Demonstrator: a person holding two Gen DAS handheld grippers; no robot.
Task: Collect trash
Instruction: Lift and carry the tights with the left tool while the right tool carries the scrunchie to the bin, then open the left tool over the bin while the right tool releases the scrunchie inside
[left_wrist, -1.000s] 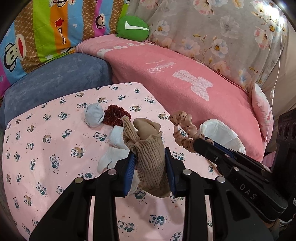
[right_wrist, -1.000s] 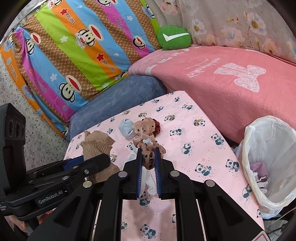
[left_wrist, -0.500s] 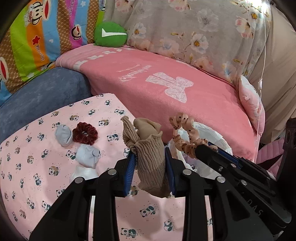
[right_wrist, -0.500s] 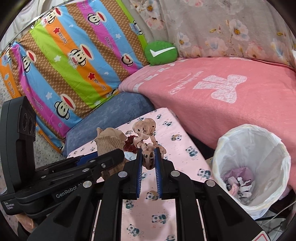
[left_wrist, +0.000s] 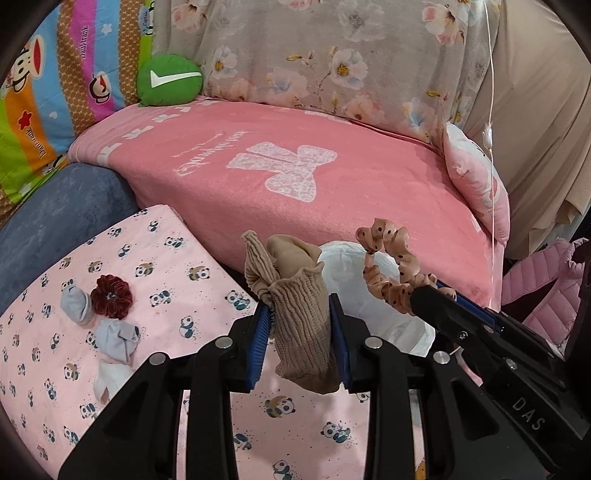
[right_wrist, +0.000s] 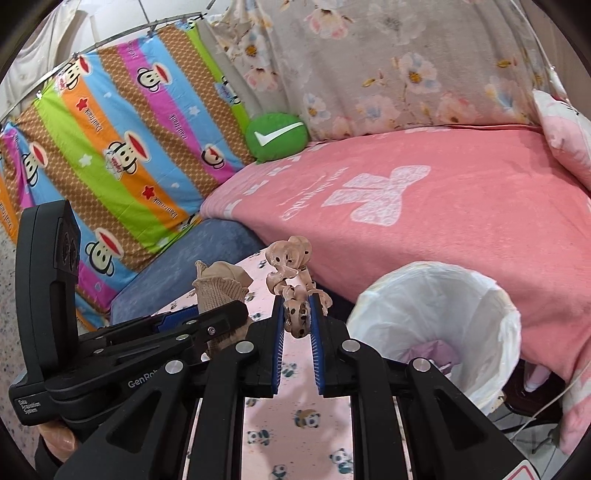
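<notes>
My left gripper (left_wrist: 300, 314) is shut on a tan ribbed sock (left_wrist: 301, 325), held above the panda-print sheet. My right gripper (right_wrist: 297, 314) is shut on a peach dotted scrunchie (right_wrist: 291, 273), which also shows as the scrunchie (left_wrist: 388, 266) at the right of the left wrist view. A bin lined with a white bag (right_wrist: 436, 317) stands to the right of the right gripper, with some purple and white trash inside. In the left wrist view the bag (left_wrist: 384, 317) sits just behind both held items. The left gripper (right_wrist: 221, 314) with the sock (right_wrist: 218, 284) appears left of the right one.
On the panda sheet (left_wrist: 155, 266) lie a dark red scrunchie (left_wrist: 110, 295), a grey sock (left_wrist: 75, 304), another pale grey sock (left_wrist: 118, 338) and a white sock (left_wrist: 109, 376). A pink blanket (left_wrist: 295, 177) covers the sofa behind, with a green cushion (left_wrist: 168, 79) and a pink padded item (left_wrist: 546, 291).
Both grippers have swung right and slightly up with their sock and scrunchie, away from the socks on the sheet and toward the white-lined bin, which now sits closer.
</notes>
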